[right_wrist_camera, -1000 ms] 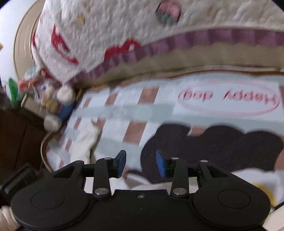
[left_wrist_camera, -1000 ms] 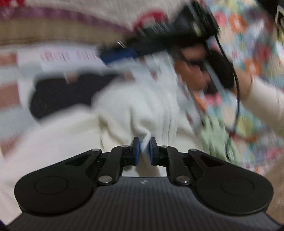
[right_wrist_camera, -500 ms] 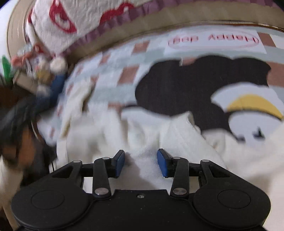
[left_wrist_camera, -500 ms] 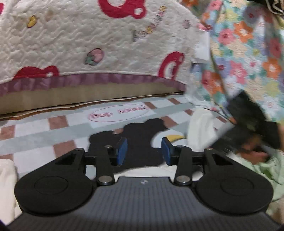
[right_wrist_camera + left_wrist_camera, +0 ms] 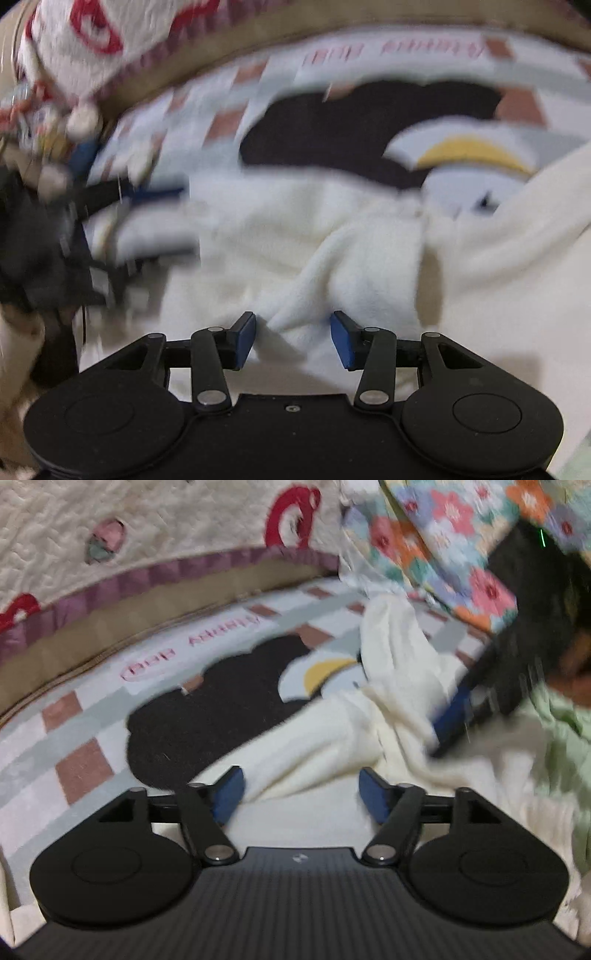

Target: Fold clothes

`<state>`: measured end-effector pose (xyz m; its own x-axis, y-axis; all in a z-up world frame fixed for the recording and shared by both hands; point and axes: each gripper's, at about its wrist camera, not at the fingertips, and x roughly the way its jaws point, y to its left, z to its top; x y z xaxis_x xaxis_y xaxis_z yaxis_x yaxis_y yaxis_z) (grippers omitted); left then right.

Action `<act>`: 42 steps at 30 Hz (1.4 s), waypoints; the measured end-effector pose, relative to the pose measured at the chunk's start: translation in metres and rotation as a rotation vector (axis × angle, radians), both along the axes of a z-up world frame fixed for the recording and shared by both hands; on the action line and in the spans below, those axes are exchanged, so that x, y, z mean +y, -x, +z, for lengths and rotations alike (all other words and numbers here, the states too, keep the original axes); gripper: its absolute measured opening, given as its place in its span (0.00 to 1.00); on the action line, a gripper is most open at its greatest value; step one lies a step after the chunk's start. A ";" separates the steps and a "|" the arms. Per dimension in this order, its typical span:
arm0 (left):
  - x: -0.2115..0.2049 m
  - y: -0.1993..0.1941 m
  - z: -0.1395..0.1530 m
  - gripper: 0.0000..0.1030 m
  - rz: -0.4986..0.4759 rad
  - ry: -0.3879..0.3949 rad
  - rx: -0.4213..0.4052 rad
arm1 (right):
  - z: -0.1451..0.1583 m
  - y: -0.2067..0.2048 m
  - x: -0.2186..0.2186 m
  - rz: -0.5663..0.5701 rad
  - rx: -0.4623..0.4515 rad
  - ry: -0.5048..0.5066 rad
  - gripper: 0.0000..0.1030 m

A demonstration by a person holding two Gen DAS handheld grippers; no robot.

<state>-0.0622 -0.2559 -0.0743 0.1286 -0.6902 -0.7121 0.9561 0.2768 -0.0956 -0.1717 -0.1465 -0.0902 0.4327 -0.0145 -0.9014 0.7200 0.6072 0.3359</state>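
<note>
left wrist view: a checked mat (image 5: 85,734) with a black cartoon shape and pink lettering covers the floor, and a quilted cream blanket (image 5: 147,528) with red prints and a purple border rises behind it. a floral cloth (image 5: 443,542) hangs at the upper right. the cream fleece garment (image 5: 332,731) lies crumpled on the mat, spreading from the centre to the right, with one part standing up near the floral cloth. pale green cloth (image 5: 569,731) lies at the right edge beside the garment. the left tongs (image 5: 301,792) are spread wide with nothing between the blue pads, just over the near edge of the garment. the right tongs (image 5: 452,716) show blurred at the right, low against the fleece.

right wrist view: the garment (image 5: 314,236) fills the middle, bunched into a ridge that runs toward the right tongs (image 5: 292,334). these stand apart on either side of that ridge, not closed on it. the left tongs (image 5: 155,192) are a blur at the left edge over the fleece. small toys (image 5: 48,122) sit blurred at the far left by the blanket (image 5: 85,40).
</note>
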 end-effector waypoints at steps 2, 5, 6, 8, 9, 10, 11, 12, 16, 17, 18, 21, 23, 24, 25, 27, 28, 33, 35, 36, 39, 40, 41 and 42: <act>0.001 -0.002 -0.002 0.67 0.014 -0.003 0.018 | 0.006 0.002 -0.006 -0.037 0.023 0.051 0.56; 0.007 -0.007 -0.002 0.70 0.004 0.027 0.050 | 0.014 0.004 -0.014 -0.092 0.059 0.127 0.64; 0.008 -0.008 -0.002 0.70 0.003 0.037 0.055 | 0.017 0.005 -0.017 -0.111 0.070 0.152 0.65; 0.008 -0.014 -0.004 0.70 0.024 0.050 0.076 | 0.021 0.007 -0.022 -0.148 0.083 0.192 0.65; 0.008 -0.016 -0.006 0.70 0.037 0.057 0.093 | 0.015 0.010 -0.024 -0.169 0.013 0.140 0.65; 0.006 -0.019 -0.008 0.70 0.041 0.052 0.114 | 0.006 0.013 -0.027 -0.198 -0.067 0.088 0.66; 0.005 -0.022 -0.011 0.71 0.040 0.041 0.137 | -0.003 0.016 -0.030 -0.226 -0.142 0.036 0.70; 0.003 -0.024 -0.013 0.72 0.038 0.031 0.160 | -0.015 0.013 -0.032 -0.235 -0.175 -0.001 0.70; -0.001 -0.039 -0.014 0.37 0.105 -0.022 0.187 | -0.007 -0.027 -0.025 -0.027 -0.105 0.148 0.27; 0.002 -0.044 -0.011 0.22 0.125 -0.004 0.195 | 0.014 -0.036 -0.023 0.036 -0.122 0.238 0.22; 0.007 -0.049 -0.007 0.05 0.143 0.021 0.207 | 0.039 -0.044 -0.022 0.078 -0.150 0.328 0.20; 0.025 -0.073 0.012 0.00 0.232 0.117 0.237 | 0.113 -0.064 -0.025 0.124 -0.234 0.550 0.18; 0.044 -0.092 0.028 0.00 0.315 0.202 0.244 | 0.155 -0.076 -0.025 0.160 -0.284 0.690 0.18; 0.054 -0.101 0.036 0.00 0.356 0.249 0.249 | 0.165 -0.080 -0.026 0.173 -0.302 0.732 0.18; 0.063 -0.109 0.041 0.00 0.388 0.283 0.254 | 0.174 -0.083 -0.026 0.187 -0.319 0.774 0.18; 0.077 -0.119 0.048 0.02 0.426 0.319 0.242 | 0.183 -0.092 -0.027 0.218 -0.328 0.846 0.18; 0.082 -0.120 0.049 0.04 0.438 0.324 0.230 | 0.180 -0.098 -0.027 0.231 -0.318 0.857 0.18; 0.087 -0.114 0.047 0.46 0.371 0.404 0.249 | 0.155 -0.113 -0.022 0.284 -0.298 0.843 0.18; 0.079 -0.106 0.046 0.51 0.326 0.423 0.233 | 0.157 -0.111 -0.015 0.282 -0.318 0.837 0.18; 0.074 -0.101 0.045 0.53 0.318 0.420 0.207 | 0.159 -0.110 -0.012 0.280 -0.333 0.833 0.18; 0.061 -0.084 0.042 0.64 0.337 0.424 0.099 | 0.170 -0.105 -0.003 0.295 -0.425 0.769 0.18; 0.059 -0.079 0.041 0.68 0.348 0.440 0.069 | 0.174 -0.104 0.001 0.309 -0.461 0.741 0.18; 0.059 -0.076 0.040 0.69 0.353 0.456 0.048 | 0.177 -0.103 0.005 0.326 -0.497 0.710 0.18; 0.059 -0.075 0.039 0.69 0.359 0.464 0.029 | 0.178 -0.102 0.010 0.362 -0.540 0.656 0.18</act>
